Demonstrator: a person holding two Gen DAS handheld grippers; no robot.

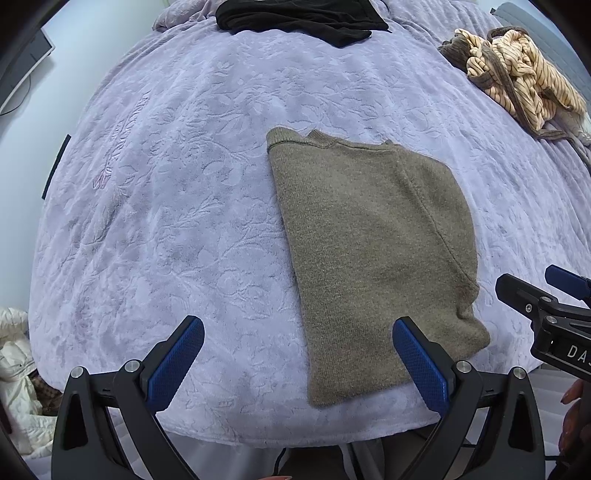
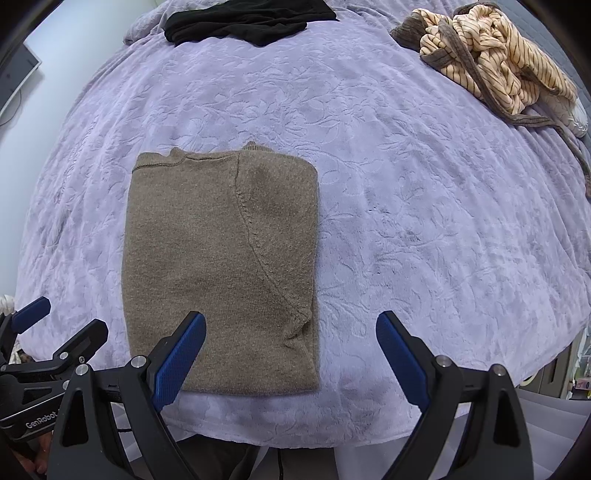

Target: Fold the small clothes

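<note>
An olive-brown knit garment (image 1: 373, 240) lies folded into a flat rectangle on the lavender bedspread (image 1: 177, 206), near its front edge. It also shows in the right wrist view (image 2: 221, 266). My left gripper (image 1: 297, 354) is open and empty, hovering above the garment's near left corner. My right gripper (image 2: 291, 350) is open and empty above the garment's near right corner. The right gripper shows at the right edge of the left wrist view (image 1: 532, 291), and the left gripper shows at the left edge of the right wrist view (image 2: 62, 325).
A crumpled cream striped garment (image 2: 495, 62) lies at the far right of the bed. A black garment (image 2: 243, 18) lies at the far edge. A white jacket (image 1: 14, 373) lies off the bed at the left. The bedspread's front edge (image 2: 295, 439) is just below the grippers.
</note>
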